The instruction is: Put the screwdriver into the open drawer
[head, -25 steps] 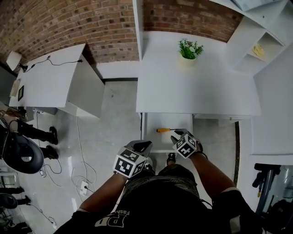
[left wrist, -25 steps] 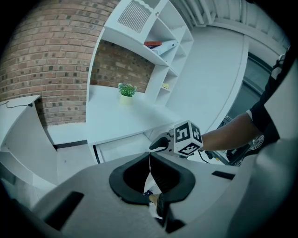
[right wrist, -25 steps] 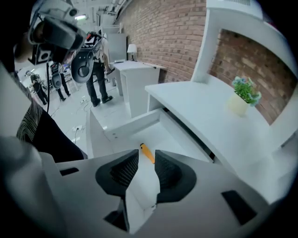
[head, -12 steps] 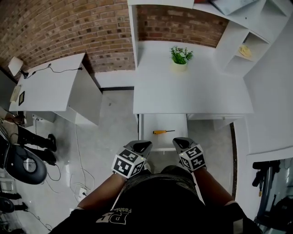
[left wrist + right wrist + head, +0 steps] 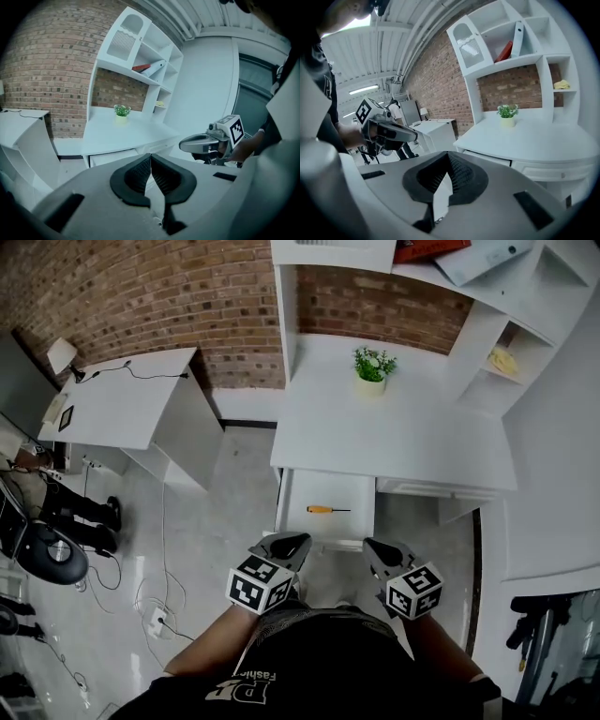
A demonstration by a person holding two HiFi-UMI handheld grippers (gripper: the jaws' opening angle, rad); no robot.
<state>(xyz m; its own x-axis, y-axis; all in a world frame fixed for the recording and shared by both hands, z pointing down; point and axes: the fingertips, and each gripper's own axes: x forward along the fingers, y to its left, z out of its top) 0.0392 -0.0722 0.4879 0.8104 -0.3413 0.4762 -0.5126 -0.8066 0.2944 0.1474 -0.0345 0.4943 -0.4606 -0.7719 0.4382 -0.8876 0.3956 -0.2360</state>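
A screwdriver [image 5: 323, 509] with an orange handle lies flat inside the open white drawer [image 5: 352, 491] under the desk [image 5: 394, 442]. Both grippers hang apart from the drawer, in front of its near wall and close to the person's body. My left gripper [image 5: 292, 542] is shut, its ribbed pads meeting with nothing between them [image 5: 151, 157]. My right gripper [image 5: 377, 550] has just been closing; its jaws are now shut and empty [image 5: 449, 155]. Each gripper view shows the other gripper off to the side, with the desk beyond.
A small potted plant [image 5: 372, 365] stands at the back of the desk. White shelving [image 5: 506, 343] rises at the right. A second white table [image 5: 122, 409] stands at the left, with an office chair [image 5: 42, 554] and floor cables [image 5: 155, 615] near it.
Both grippers have drawn back from the drawer toward the person. The right gripper, earlier beside the screwdriver's tip, has left it and shut. The screwdriver stays in the drawer.
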